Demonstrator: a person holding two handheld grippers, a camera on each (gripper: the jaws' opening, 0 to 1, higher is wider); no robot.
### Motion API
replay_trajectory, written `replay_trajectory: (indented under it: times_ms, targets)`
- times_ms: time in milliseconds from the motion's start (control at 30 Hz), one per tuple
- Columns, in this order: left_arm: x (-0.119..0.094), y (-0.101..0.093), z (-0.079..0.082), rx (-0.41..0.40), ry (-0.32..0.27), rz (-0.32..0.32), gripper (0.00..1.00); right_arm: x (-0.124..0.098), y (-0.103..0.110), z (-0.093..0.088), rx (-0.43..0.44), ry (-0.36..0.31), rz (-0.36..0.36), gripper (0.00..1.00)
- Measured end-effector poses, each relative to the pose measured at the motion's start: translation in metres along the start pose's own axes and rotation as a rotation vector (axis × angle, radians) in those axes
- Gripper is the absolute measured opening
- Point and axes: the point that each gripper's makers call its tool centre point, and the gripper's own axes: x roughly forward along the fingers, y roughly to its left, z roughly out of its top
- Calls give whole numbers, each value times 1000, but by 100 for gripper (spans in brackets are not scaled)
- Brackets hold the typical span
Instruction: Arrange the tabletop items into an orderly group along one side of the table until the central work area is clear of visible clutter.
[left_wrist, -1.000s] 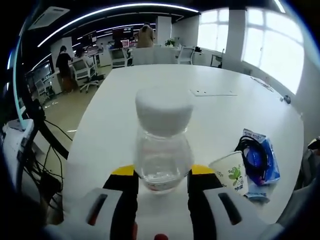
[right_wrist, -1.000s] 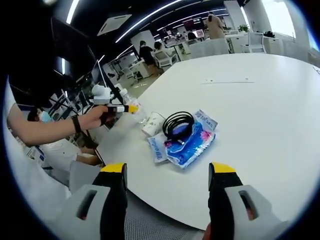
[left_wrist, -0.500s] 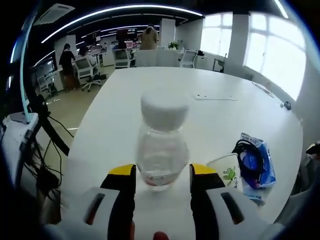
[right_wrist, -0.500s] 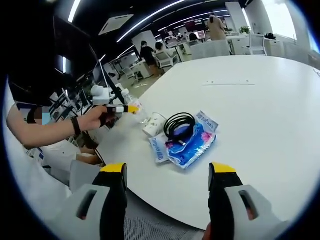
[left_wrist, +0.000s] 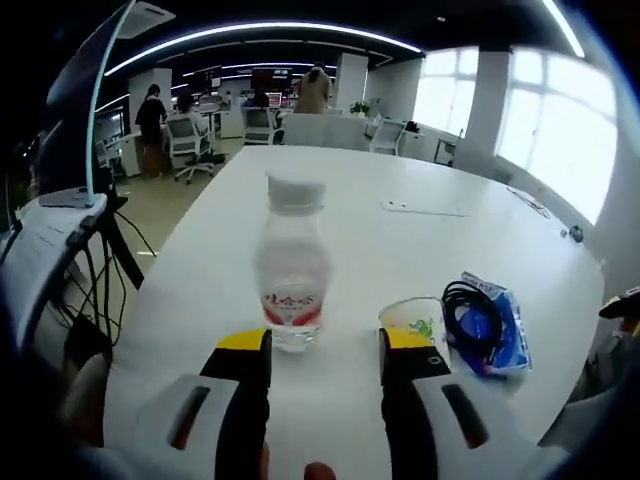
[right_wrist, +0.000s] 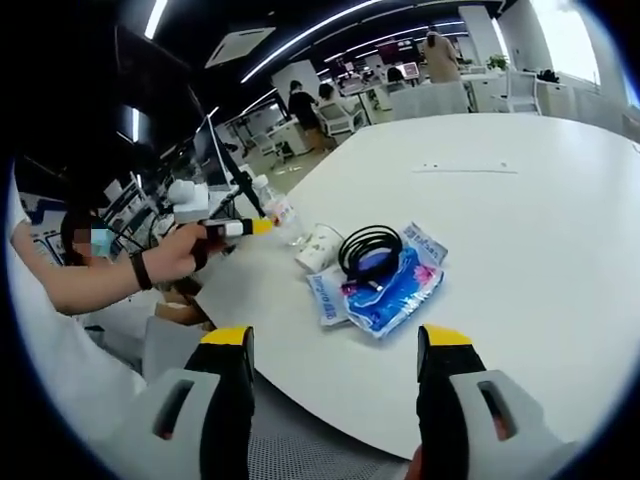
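A broad white table (left_wrist: 420, 190) is seen stretching away towards an open office, and near its close edge the task's items are gathered — a blue packet (right_wrist: 400, 290) with a black coiled cable (right_wrist: 368, 248) lying on it, a paper cup (left_wrist: 412, 322) just beside that, and a clear water bottle (left_wrist: 292, 275) standing upright with its white cap on. In the left gripper view the left gripper (left_wrist: 325, 352) is held with its jaws spread; the bottle stands just beyond the yellow tips, between their lines but apart from both, so nothing is pinched. The right gripper (right_wrist: 335, 345) is likewise spread and empty, hanging off the table's edge, well apart from the packet. The step in hand is judged to be the settling of the bottle beside the cup: it is done well if the jaws are drawn straight back along their own line, not swung sideways, since a light, nearly empty bottle is easily tipped. The cup and packet are best nudged closer afterwards — kept along that same edge.
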Motion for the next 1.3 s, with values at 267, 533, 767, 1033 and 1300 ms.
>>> replay_trajectory:
  times_ms: [267, 533, 767, 1033, 1300]
  targets:
    - [-14, -17, -13, -10, -7, -14, 44, 1, 3, 2, -11, 1, 10, 66]
    - [-17, -32, -23, 21, 4, -34, 45, 3, 3, 1, -10, 2, 19, 66]
    - [-21, -47, -35, 34, 14, -54, 45, 4, 2, 4, -15, 0, 24, 66]
    - [-28, -69, -45, 42, 16, -81, 46, 2, 0, 2, -14, 3, 24, 66]
    - [-24, -90, -45, 49, 11, -115, 46, 0, -2, 0, -22, 15, 28, 66]
